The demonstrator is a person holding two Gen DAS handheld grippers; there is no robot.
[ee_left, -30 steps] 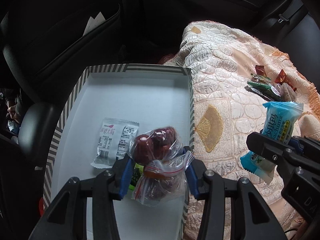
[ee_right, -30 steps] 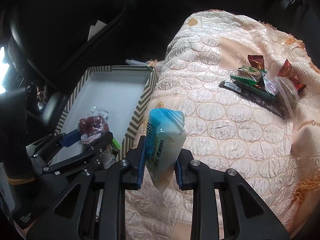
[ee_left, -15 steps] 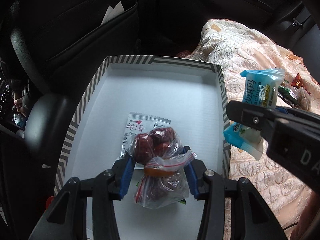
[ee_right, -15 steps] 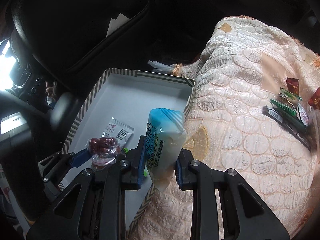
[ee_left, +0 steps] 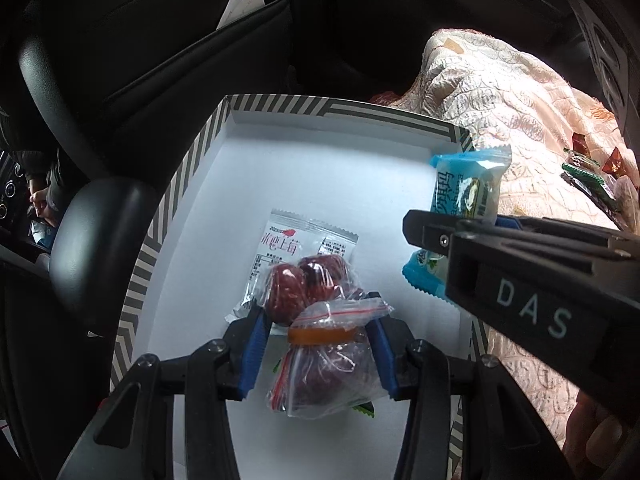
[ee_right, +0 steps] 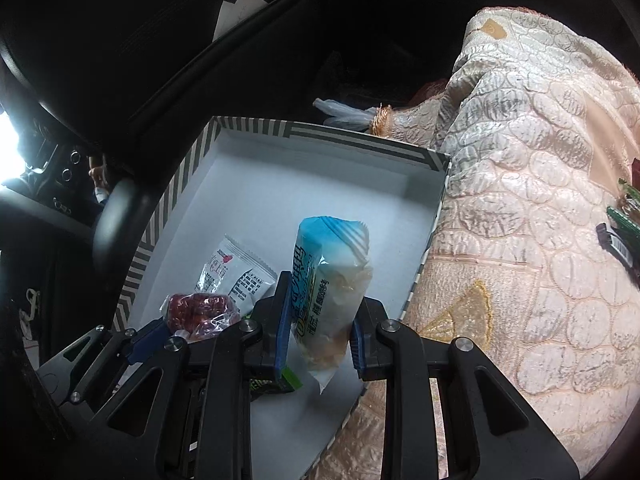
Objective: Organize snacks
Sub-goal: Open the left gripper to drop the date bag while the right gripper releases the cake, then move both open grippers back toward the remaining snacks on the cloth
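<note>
Now that my right gripper (ee_right: 318,340) has swung in from over the quilted blanket (ee_right: 520,240) to above the striped box (ee_left: 280,106), its jaws clenched on the blue snack packet (ee_right: 332,280), that packet hangs over the right side of the box floor instead of over the bedding, so it looks ready to drop. My left gripper (ee_left: 316,356) has slid a bit further in too, jaws grasping the clear bag of red dates (ee_left: 320,320) low over the near end, above the white strawberry sachet (ee_left: 288,248) lying flat inside; something green (ee_right: 280,384) pokes out under the bag, can't tell what. Both held items are over the box, not yet released. Several wrapped snacks (ee_left: 592,184) remain on the blanket, well apart, so more trips look needed
</note>
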